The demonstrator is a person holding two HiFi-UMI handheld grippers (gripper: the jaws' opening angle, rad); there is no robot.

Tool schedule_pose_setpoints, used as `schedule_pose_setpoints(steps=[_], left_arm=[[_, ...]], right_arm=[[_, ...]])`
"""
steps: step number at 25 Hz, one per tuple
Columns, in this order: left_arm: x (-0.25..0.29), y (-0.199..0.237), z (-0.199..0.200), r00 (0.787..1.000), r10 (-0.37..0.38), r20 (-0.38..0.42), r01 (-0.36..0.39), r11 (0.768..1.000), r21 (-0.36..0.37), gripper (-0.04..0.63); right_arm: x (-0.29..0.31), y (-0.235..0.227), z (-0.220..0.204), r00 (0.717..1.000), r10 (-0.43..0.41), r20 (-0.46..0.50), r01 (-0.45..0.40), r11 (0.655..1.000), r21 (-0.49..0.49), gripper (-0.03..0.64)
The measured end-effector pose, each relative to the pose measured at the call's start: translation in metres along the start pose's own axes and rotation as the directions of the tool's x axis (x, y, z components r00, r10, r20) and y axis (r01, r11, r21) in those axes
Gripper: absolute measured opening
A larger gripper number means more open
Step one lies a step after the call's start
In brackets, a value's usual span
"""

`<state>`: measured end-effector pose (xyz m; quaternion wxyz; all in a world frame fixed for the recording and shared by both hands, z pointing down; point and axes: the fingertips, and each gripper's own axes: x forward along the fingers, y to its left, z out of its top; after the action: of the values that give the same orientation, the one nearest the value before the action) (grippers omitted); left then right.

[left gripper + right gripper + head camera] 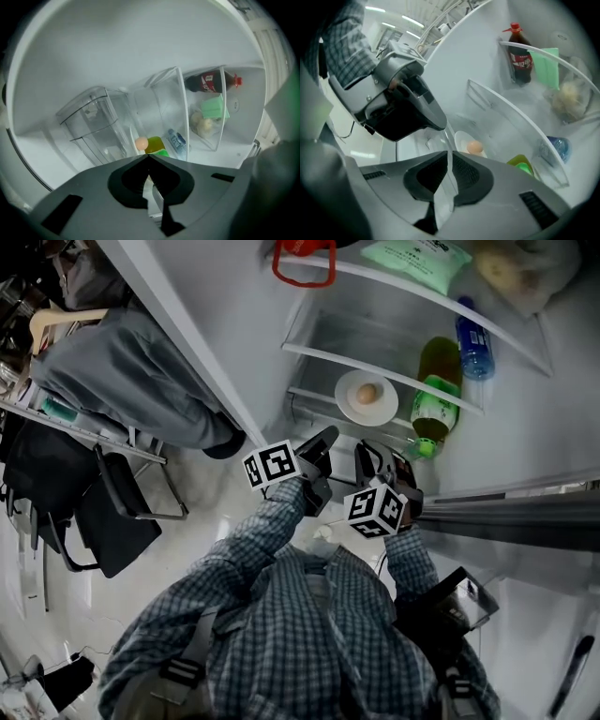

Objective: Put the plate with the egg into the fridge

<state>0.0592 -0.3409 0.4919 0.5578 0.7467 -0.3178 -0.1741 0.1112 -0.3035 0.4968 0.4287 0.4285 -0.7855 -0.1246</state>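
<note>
1. The plate (348, 411) is round, white and smooth. It sits on a shelf inside the open fridge (248, 324).
2. The egg (367, 393) is small, oval and light brown. It lies in the middle of the plate.
3. A shiny green bottle (436, 395) lies just beside the plate. A blue bottle (473, 338) is a bit further in.
4. The shelves (375, 338) are clear like glass, with thin white rims.
5. In the right gripper view we see a dark cola bottle (520, 56) with a red cap. It is on a higher shelf, next to a soft green packet (547, 65).
6. We hold the left gripper (323, 439) out in front of the fridge. It is dark grey and hard, and it carries a cube with black and white squares. It points at the shelves, near the plate but not touching it.
7. Its claw is pressed together, with nothing in it.
8. We hold the right gripper (373, 454) just beside the left one. It points into the fridge too, and it is also apart from the plate.
9. Its claw is pressed together as well, and it is empty.
10. Both arms reach forward in checked shirt sleeves (281, 521).
</note>
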Motion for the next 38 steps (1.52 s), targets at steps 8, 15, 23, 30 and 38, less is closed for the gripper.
schedule_pose_setpoints(steps=[8, 15, 23, 30, 38], left_arm=[[-0.013, -0.009, -0.009, 0.996, 0.078, -0.039, -0.065, 0.959, 0.277, 0.008], [-0.02, -0.027, -0.021, 0.985, 0.167, -0.049, -0.108, 0.805, 0.583, 0.008], [-0.024, -0.051, -0.033, 0.981, 0.186, -0.052, -0.077, 0.623, 0.779, 0.008], [-0.023, -0.064, -0.042, 0.983, 0.17, -0.072, -0.035, 0.552, 0.833, 0.008], [-0.024, -0.069, -0.047, 0.984, 0.161, -0.08, -0.023, 0.553, 0.833, 0.008]], right_arm=[[-0.028, -0.01, 0.01, 0.993, -0.019, 0.118, -0.038, 0.887, 0.461, 0.006], [-0.045, -0.02, 0.007, 0.983, -0.077, 0.169, -0.049, 0.772, 0.634, 0.006], [-0.064, -0.03, 0.01, 0.97, -0.117, 0.215, -0.076, 0.692, 0.718, 0.006], [-0.067, -0.025, 0.017, 0.965, -0.113, 0.236, -0.091, 0.7, 0.708, 0.006], [-0.072, -0.022, 0.018, 0.965, -0.119, 0.234, -0.084, 0.704, 0.705, 0.006]])
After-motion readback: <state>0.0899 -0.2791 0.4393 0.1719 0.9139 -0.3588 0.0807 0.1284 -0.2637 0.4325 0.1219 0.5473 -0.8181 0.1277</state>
